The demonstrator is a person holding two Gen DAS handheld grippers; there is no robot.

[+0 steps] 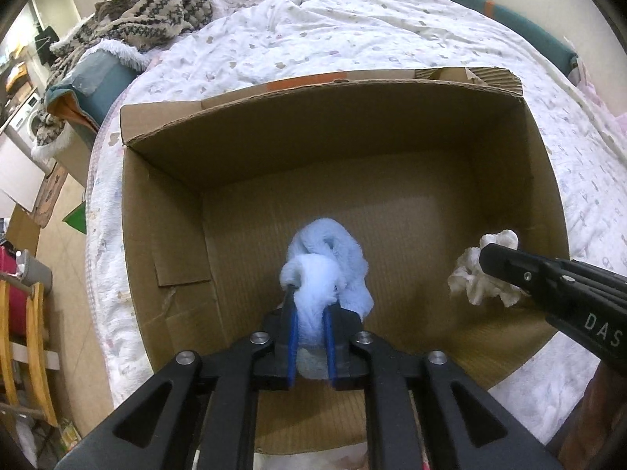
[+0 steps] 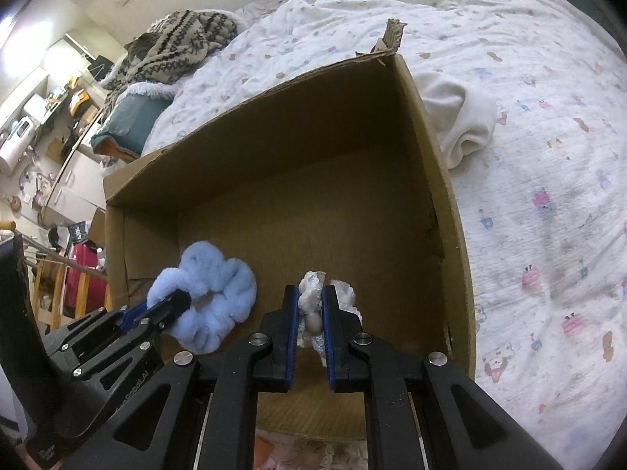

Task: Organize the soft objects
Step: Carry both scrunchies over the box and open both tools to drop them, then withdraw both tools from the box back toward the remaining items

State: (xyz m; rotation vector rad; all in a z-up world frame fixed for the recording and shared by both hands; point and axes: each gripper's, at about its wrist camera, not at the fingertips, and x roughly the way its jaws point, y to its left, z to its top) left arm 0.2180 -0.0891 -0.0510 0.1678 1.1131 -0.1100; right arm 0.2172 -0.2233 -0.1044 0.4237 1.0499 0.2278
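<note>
Left wrist view: left gripper [image 1: 309, 305], jaws clenched on blue scrunchie [image 1: 333, 262], inside cardboard box [image 1: 164, 211] on bed [image 1: 352, 31]. At 3 o'clock: right gripper [image 1: 486, 260], jaws clenched on white scrunchie [image 1: 470, 278].

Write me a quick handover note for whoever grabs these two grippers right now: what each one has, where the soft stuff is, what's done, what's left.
Left gripper: shut on the blue fluffy scrunchie, held over the cardboard box.
Right gripper: shut on the white lace scrunchie, also over the box, to the right of the blue one.
Done: both scrunchies picked up and brought above the box floor, which shows nothing lying on it.
Left: release both into the box. A white cloth lies on the bed outside the box's right wall, probably next.
</note>
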